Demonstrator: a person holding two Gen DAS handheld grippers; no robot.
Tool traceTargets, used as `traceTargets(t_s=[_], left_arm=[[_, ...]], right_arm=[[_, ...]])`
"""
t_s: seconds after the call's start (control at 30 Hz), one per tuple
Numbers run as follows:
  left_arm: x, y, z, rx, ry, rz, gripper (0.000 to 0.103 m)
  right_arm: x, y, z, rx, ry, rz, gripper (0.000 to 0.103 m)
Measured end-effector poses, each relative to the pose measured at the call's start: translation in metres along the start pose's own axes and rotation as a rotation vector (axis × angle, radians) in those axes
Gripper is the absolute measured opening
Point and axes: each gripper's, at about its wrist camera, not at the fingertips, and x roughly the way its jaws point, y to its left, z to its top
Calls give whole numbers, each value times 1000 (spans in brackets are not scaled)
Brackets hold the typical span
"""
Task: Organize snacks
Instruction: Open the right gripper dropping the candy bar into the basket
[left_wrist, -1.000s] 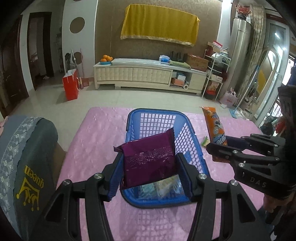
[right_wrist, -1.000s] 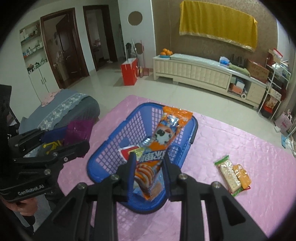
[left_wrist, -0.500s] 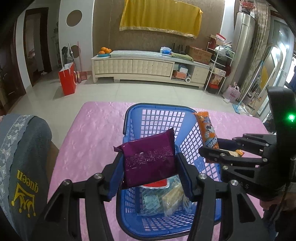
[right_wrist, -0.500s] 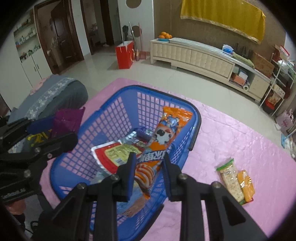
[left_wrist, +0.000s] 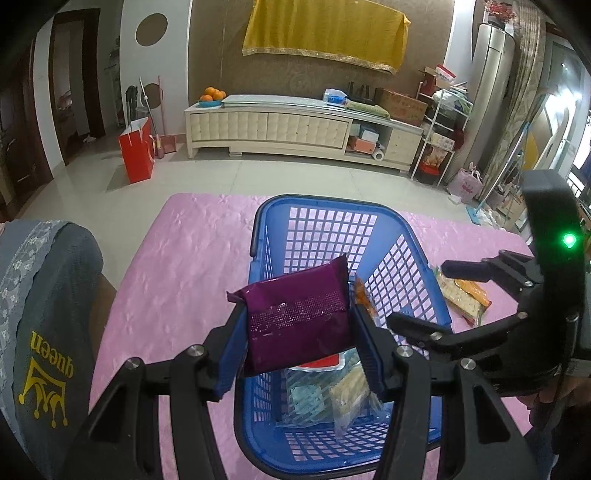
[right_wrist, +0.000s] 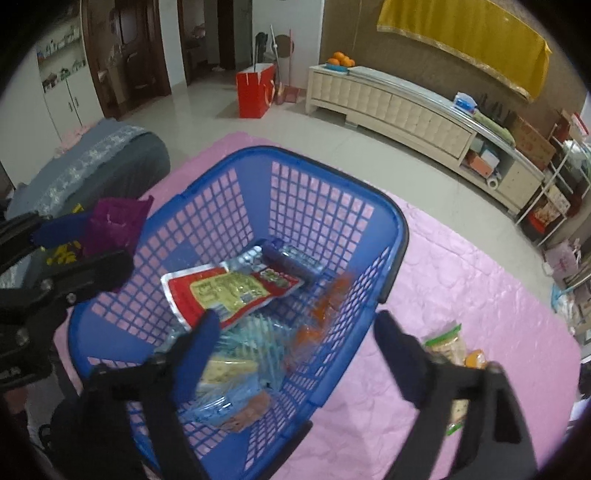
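The left gripper (left_wrist: 297, 325) has its jaws clenched on a purple foil snack pouch (left_wrist: 297, 319), pinched across its width and held over the near end of the blue plastic lattice basket (left_wrist: 317, 221). The basket stands on the pink quilted cloth that covers the worktop (left_wrist: 177, 258).

The right gripper (right_wrist: 291, 343) hangs over the basket with its jaws opening and nothing pressed between them. A blurred orange snack packet (right_wrist: 325, 306) shows just past them, at about 1 o'clock, apparently dropping against the basket's right wall.

In the basket lie a red and yellow foil sachet (right_wrist: 225, 291) and clear-wrapped biscuit packs (right_wrist: 236, 369). Outside it, at 3 o'clock in the right wrist view, a green-edged cracker pack (right_wrist: 445, 343) lies on the cloth beside an orange-wrapped snack (left_wrist: 474, 291).

The purple pouch looks light, thin and slick, soft enough to buckle. The grip across its flat middle seems sound; squeezing harder risks crushing the contents. The cracker pack is likely brittle, best taken by its long edges.
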Motion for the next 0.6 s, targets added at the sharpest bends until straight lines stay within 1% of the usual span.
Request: traceTargets(t_s=[0.17,0.33,0.47,0.6], left_arm=[[-3,-3,-2,0,2,-5,53],[-5,-10,-1,15,1,-21,53],[0,-19,-1,24,6,-35,53],[6,-33,1,50,12,-49,53]], right_arm=[[-8,-15,-6,99,-5,30,92],[-19,-26,-14,165,-22,13,92],[-18,-31,-22,174,3,28,92],[-21,-37,-29,182,-6,7,92]])
